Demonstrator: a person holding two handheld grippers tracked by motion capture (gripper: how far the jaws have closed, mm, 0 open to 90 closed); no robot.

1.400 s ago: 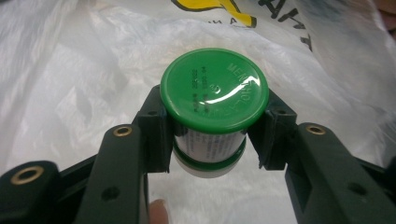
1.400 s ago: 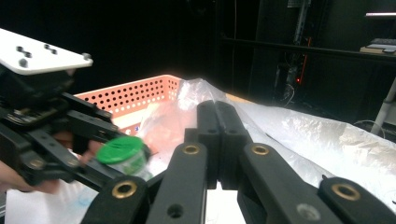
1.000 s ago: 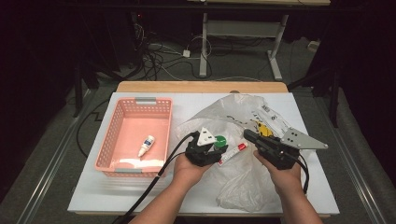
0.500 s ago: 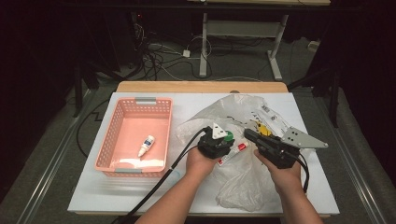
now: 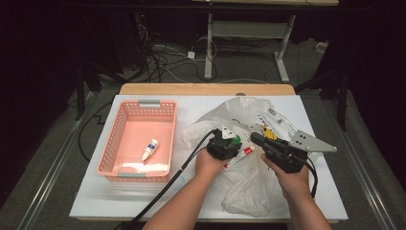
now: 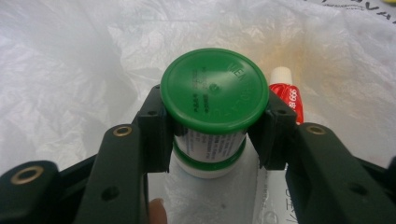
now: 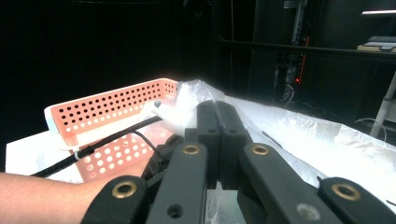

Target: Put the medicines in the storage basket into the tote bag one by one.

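My left gripper (image 6: 212, 133) is shut on a small jar with a green lid (image 6: 214, 95) and a white label, one pad on each side just under the lid. In the high view that gripper (image 5: 231, 143) holds the jar (image 5: 235, 139) over the crumpled clear plastic bag (image 5: 249, 187) at the table's middle. A red and white tube (image 6: 287, 95) lies on the bag just beside the jar. Close to the right, my right gripper (image 5: 256, 139) points left toward the jar. Its jaws (image 7: 217, 116) are pressed together, with no object seen between them.
A pink perforated basket (image 5: 119, 139) stands at the table's left and holds a small white bottle (image 5: 150, 149). Printed packets (image 5: 277, 122) lie on the bag's far right part. The left gripper's black cable (image 5: 182, 167) trails toward the front edge.
The left gripper has carried the green-lidded jar to the right and a little down, over the bag and close to the right gripper. The right gripper has stayed put.
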